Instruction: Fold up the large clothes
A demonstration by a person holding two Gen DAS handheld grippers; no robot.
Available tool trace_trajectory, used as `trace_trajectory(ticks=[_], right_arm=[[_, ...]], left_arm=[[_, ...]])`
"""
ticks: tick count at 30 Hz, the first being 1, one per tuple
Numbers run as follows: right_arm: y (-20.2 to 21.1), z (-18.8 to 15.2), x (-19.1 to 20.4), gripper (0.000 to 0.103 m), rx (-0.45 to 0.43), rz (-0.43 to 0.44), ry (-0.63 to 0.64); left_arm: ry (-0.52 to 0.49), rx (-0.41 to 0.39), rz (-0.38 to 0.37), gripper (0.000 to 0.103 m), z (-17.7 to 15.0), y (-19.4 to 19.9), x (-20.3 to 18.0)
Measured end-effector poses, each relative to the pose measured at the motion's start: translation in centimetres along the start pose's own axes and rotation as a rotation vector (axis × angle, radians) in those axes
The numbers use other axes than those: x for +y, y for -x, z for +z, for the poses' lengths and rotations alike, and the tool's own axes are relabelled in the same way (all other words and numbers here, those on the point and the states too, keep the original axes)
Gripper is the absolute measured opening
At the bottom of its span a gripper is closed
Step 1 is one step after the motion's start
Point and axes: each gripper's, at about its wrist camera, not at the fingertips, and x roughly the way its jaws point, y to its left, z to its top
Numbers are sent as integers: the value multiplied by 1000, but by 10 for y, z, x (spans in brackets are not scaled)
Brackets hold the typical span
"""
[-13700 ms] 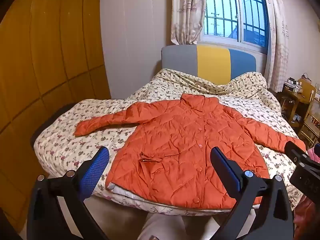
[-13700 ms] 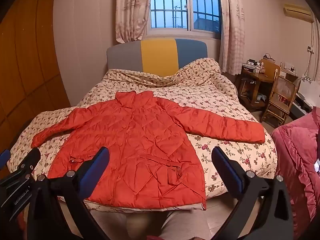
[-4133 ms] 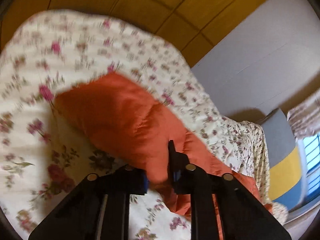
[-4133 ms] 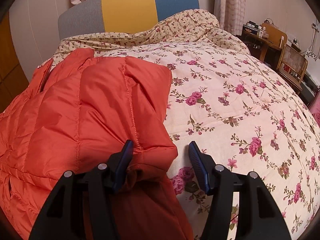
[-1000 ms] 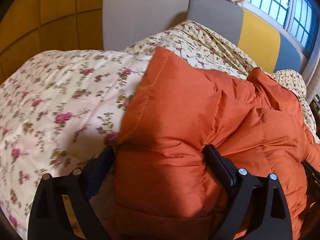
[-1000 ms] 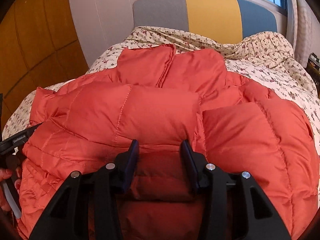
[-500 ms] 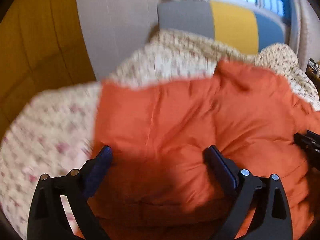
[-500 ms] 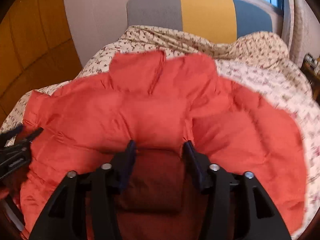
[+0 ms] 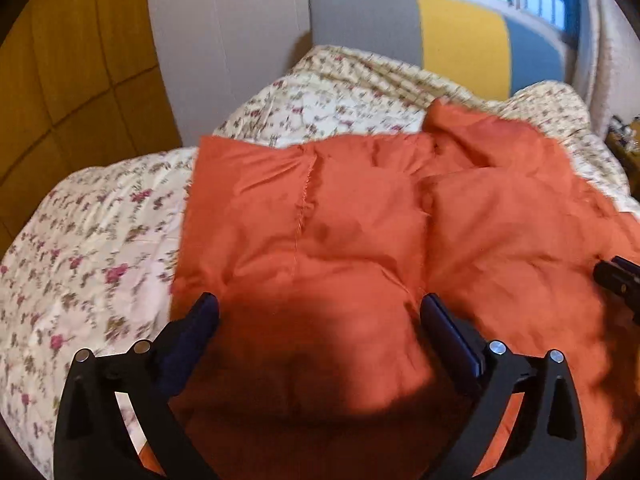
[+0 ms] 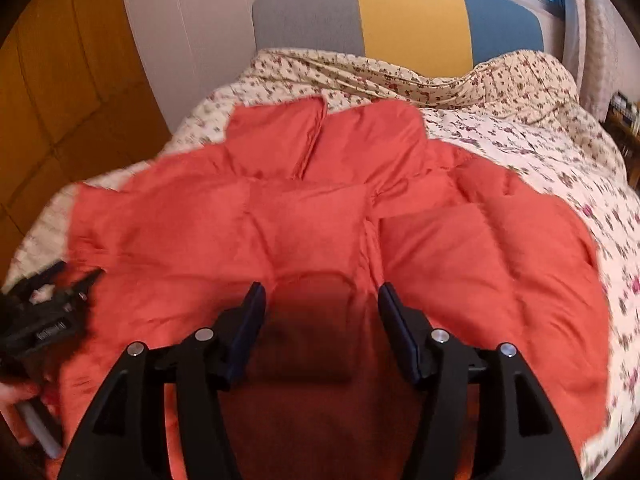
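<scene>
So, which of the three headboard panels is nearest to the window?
The blue panel, at the right end of the headboard; the yellow one is in the middle and the grey one is farthest.

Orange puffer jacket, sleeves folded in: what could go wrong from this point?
The orange jacket is puffy, so the folded-in sleeves may spring back open. Both the left gripper and the right gripper are open, pinning nothing. It lies near the floral quilt's edge and may slide off.

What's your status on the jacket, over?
Left gripper open, right gripper open, both over orange jacket. Sleeves folded in, jacket on floral quilt. No obstruction visible.
</scene>
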Motion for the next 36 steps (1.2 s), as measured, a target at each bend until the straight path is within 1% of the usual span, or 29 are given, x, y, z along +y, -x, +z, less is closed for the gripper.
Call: trace_trajectory(ticks=[1,3,5,7,8,10,14,18,21,23,25,27,28,32,36], right_arm=[[11,-3,-2,62,12,7,-1],[36,-15,-8,64,19,28,-4],[62,-31,-14,71,12,37,-10],[83,-47,-22,72,8,27,-17],[90,-52,-25,72,5,21,-21],[109,-71,-35,72,3,-2,-36],[134,-101,-55,72,1,-33,-84],[154,-127,-71,72,7,-64,-110],[168,-143,-82,72,8,-85,-133],[177,-152,-90,72,7,-94,-152],[187,-163,-98,72,10,-111,-169],[195,-174,-106,72,15,-118,-182],[199,-180,-111,72,20,-118,-190],[211,-206,-125,72,48,-97,-230],[212,-226,-125,72,86,-63,-233]], left_arm=[[2,-7,-10,100,-3,9,1],[-3,-14,-61,100,-14,33,5],[-7,-27,-101,100,-28,53,10],[-11,-36,-127,100,-41,67,14],[-15,-23,-146,100,-51,74,18],[-4,-4,-155,100,-64,81,24],[23,9,-89,100,-97,99,39],[32,34,-32,100,-119,109,55],[25,45,-10,100,-131,115,64],[40,47,2,100,-140,122,72],[62,51,2,100,-146,126,79],[93,58,-10,95,-155,132,89],[100,60,-16,90,-158,134,90],[135,72,-52,83,-172,143,102],[157,80,-72,83,-180,147,108]])
